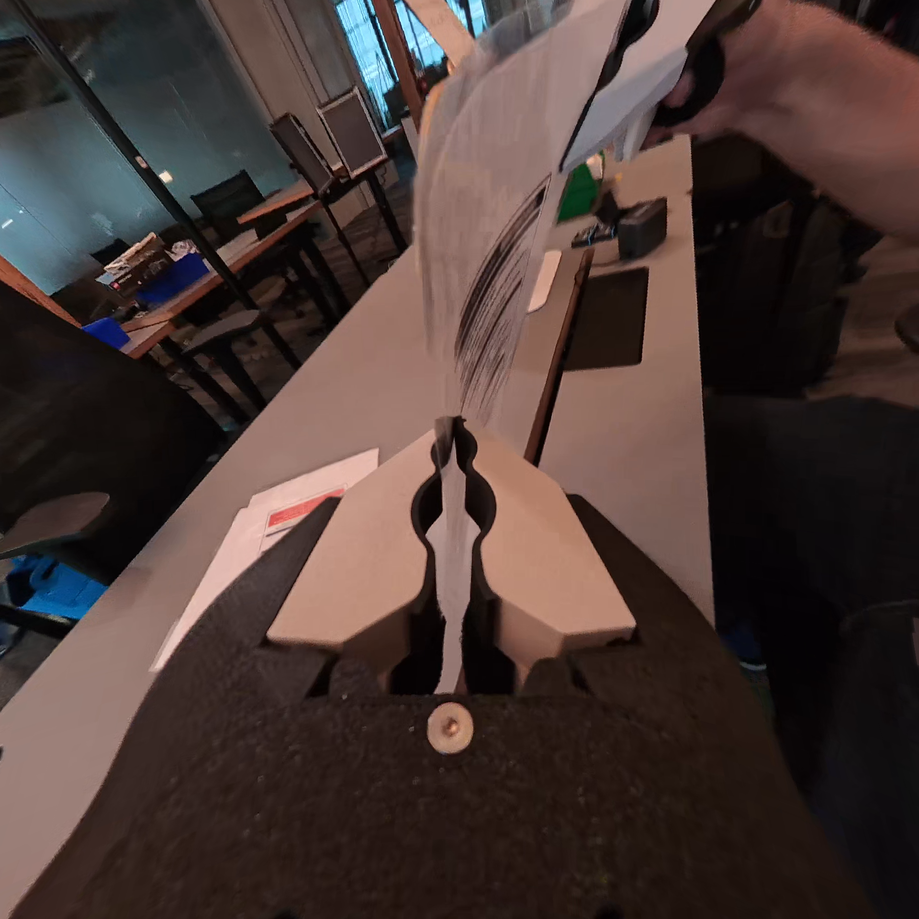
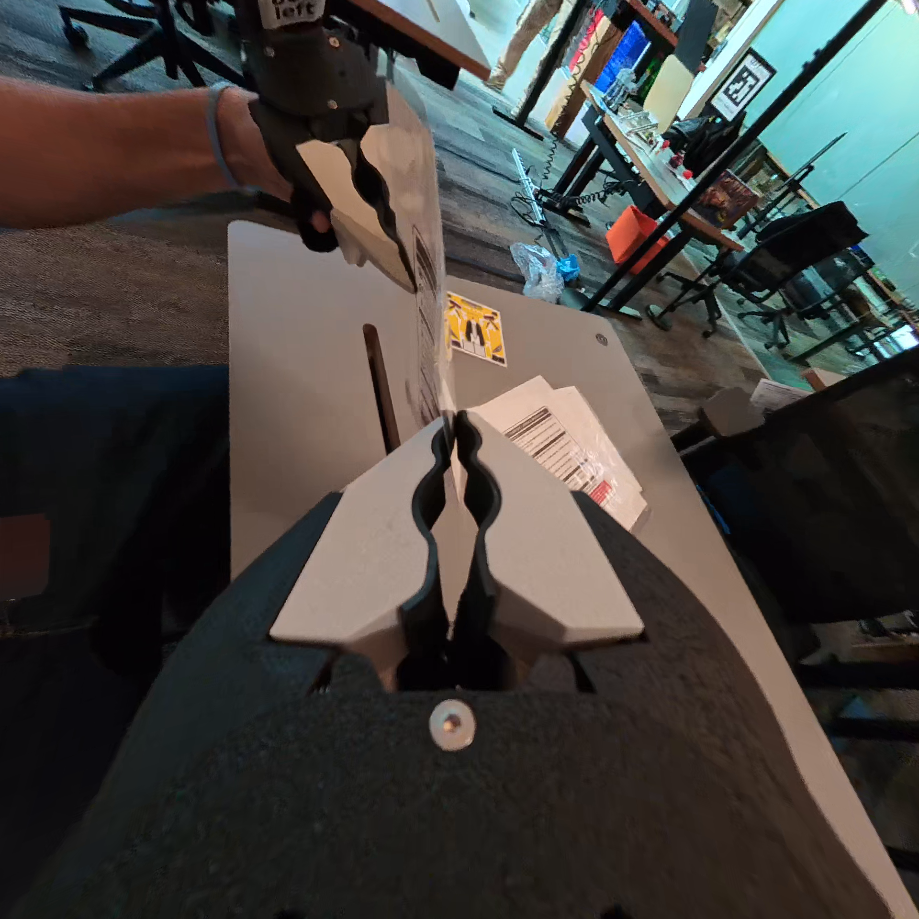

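Left tongs clamped on one end of a printed sheet in clear plastic; right tongs clamped on the other. Sheet hangs edge-on above the grey table, long axis running tongs to tongs, centre frame.

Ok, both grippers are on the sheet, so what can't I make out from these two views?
- Sheet print: motion-blurred in the left wrist view, edge-on in the right wrist view.
- Right gripper body: cut off by the top edge of the left wrist view.
- Left gripper top: cut off by the upper edge of the right wrist view.
- Papers: their near corner hidden behind a finger.
- Desk clutter at the far end: blurred, too small to identify.
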Motion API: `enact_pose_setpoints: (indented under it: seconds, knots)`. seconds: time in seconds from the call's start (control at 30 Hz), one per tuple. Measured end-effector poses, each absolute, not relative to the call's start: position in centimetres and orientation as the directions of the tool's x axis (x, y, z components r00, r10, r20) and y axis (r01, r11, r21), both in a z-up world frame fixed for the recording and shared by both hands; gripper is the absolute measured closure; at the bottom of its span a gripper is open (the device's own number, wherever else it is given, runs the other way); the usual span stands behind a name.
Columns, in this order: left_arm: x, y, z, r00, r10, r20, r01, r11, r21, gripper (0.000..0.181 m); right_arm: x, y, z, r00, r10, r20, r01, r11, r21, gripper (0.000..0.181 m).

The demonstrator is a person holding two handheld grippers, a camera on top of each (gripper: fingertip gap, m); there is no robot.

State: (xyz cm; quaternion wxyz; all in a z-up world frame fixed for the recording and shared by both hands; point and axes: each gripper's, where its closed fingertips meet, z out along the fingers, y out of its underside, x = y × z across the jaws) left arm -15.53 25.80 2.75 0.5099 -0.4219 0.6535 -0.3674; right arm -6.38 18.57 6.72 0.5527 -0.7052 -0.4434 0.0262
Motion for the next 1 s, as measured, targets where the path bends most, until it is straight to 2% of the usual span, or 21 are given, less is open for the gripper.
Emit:
enact_pose_setpoints:
  seconds: [0.27, 0.4, 0.7, 0.9, 1.0]
  knots:
    - [-15.5, 22.6, -3.0, -0.096, -0.879, -0.468, -0.221, 0.477, -0.851, 0.181, -6.8, 14.2, -0.8, 0.630, 0.598, 0.495, 0.628, -0.017, -0.778, 0.181]
    - [-15.8, 21.4, -5.3, -0.092, -0.909, -0.406, -0.250, 0.415, -0.874, 0.181, -6.8, 13.2, -3.1, 0.655, 0.584, 0.480, 0.626, -0.063, -0.777, 0.181]
    - [-14.9, 21.5, -7.9, -0.083, -0.946, -0.315, -0.321, 0.324, -0.890, 0.181, -4.8, 15.0, -4.4, 0.735, 0.513, 0.444, 0.588, -0.155, -0.794, 0.181]
    - [-14.1, 22.7, -8.7, -0.064, -0.960, -0.274, -0.380, 0.277, -0.883, 0.180, -3.8, 16.1, -5.2, 0.710, 0.522, 0.473, 0.635, -0.186, -0.750, 0.181]
    - [-13.8, 23.4, -9.3, -0.053, -0.961, -0.272, -0.400, 0.270, -0.876, 0.180, -3.4, 16.7, -6.1, 0.729, 0.536, 0.426, 0.606, -0.213, -0.767, 0.181]
